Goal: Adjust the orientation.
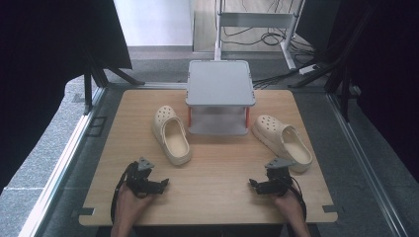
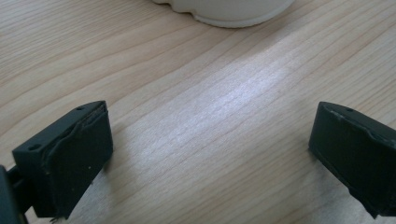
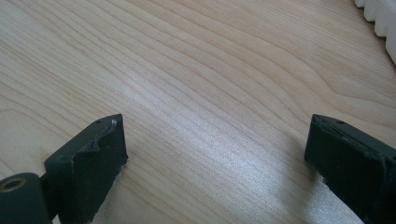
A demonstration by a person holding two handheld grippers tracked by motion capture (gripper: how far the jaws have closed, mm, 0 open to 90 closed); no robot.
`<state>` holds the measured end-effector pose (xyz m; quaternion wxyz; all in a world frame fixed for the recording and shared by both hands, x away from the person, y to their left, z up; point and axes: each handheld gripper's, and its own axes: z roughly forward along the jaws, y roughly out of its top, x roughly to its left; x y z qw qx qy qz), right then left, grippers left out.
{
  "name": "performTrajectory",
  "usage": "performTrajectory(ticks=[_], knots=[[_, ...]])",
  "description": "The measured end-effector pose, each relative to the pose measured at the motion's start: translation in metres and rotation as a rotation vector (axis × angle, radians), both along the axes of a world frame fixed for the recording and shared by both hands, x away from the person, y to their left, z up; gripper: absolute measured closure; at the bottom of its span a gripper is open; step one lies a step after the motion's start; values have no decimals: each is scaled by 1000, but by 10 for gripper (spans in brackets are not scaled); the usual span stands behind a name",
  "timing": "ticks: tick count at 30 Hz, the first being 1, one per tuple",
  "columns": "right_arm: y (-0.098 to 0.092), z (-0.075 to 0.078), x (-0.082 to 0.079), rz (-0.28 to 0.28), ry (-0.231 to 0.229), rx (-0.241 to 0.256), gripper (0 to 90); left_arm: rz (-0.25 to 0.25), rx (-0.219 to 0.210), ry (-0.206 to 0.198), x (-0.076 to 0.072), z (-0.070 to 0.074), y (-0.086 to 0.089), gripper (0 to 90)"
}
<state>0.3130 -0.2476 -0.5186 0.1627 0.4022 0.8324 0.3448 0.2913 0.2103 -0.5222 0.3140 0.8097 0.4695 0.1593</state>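
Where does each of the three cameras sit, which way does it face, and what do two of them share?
High view: above the person's side, facing forward and down on the table; both hands, left claw and right claw show.
Left gripper view: on the left claw, facing the left shoe; open jaws show.
Right gripper view: on the right claw, right shoe at edge; open jaws show.
Shared: wooden tabletop, shoes.

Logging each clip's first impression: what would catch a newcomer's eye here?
Two cream clogs flank a grey two-tier rack at the table's far middle: the left clog and the right clog. Nearer the person, the left gripper and right gripper rest low over bare wood, jaws wide apart, holding nothing.
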Motion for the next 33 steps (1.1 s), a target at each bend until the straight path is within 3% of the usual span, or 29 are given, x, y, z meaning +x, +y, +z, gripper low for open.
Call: performTrajectory(ticks=[16,23,30,33], knots=[[2,0,0,9,13,-9,0,-23,-3,-1,0,0,4,0],[2,0,1,21,20,-12,0,-10,-1,0,-1,0,9,0],[-1,8,3,58,57,17,8,-10,0,0,-1,0,9,0],[2,15,5,94,46,21,0,-10,0,0,-1,0,9,0]])
